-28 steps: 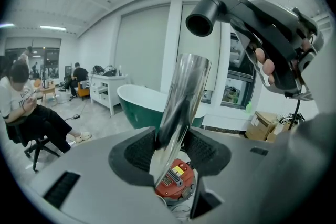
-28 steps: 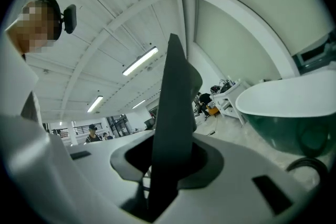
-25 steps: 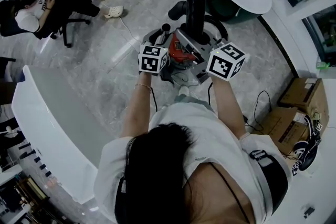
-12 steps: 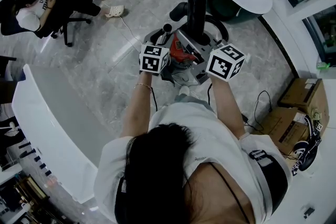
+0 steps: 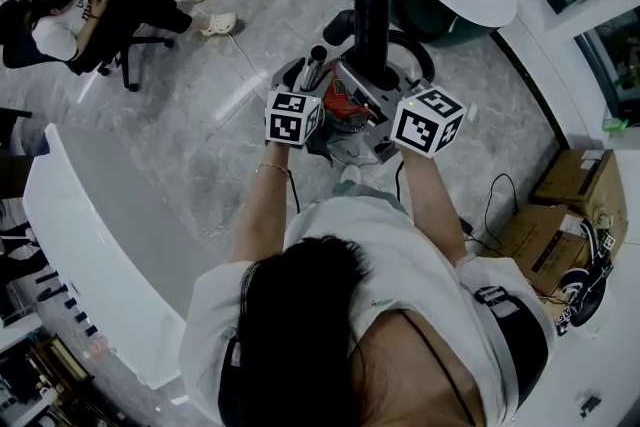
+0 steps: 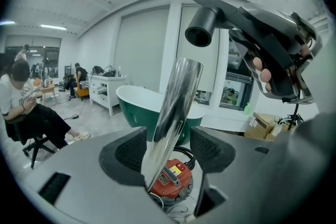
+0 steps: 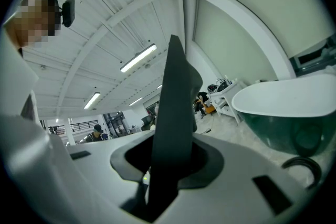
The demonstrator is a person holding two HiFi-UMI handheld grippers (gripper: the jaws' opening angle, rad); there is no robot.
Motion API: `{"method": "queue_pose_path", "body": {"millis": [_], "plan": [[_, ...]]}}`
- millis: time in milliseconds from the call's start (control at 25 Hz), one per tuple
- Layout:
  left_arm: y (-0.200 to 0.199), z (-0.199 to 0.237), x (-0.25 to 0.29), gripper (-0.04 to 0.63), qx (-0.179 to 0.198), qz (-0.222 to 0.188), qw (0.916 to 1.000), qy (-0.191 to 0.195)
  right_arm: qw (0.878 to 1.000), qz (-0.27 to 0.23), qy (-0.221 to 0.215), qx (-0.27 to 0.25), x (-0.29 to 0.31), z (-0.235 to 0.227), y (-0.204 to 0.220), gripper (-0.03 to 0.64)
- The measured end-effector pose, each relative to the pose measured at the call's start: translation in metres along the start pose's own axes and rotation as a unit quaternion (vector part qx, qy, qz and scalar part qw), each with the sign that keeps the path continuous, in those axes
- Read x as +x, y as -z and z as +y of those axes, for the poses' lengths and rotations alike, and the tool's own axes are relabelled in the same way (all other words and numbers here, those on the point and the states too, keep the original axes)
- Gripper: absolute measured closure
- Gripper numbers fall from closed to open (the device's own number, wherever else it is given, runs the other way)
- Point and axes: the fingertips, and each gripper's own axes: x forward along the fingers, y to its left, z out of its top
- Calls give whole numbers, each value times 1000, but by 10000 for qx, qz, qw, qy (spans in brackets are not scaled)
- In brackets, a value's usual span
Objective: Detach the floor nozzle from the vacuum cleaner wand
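Two grippers meet just past the person's own head and shoulders, which fill the lower head view. The left gripper [image 6: 168, 150] has just been opening its jaws and now stands released, with the chrome wand [image 6: 176, 105] tilted between them and a gap at the right pad. The right gripper [image 7: 167, 161] is clenched on a black tube [image 5: 371, 0], which rises toward the camera and hides part of the red canister [image 5: 343, 103] below. Farther off on the grey floor [image 5: 220, 65] are a white counter [image 5: 100, 245] at left, cardboard boxes [image 5: 575, 190] at right, a green bathtub [image 6: 131, 110] and a seated person [image 5: 100, 10].
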Motion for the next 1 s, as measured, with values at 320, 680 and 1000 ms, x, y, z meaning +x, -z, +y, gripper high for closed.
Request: {"method": "queue_pose_path", "body": {"millis": [320, 680, 1000], "plan": [[-8, -3, -12, 341, 250, -35, 9997, 33, 9999, 4, 55, -95, -6, 2, 1, 491], [-22, -10, -51, 339, -296, -328, 9988, 215, 9999, -12, 110, -61, -18, 7, 6, 491], [-53, -22, -95, 346, -631, -918, 9938, -42, 9995, -33, 283, -116, -35, 20, 15, 491]]}}
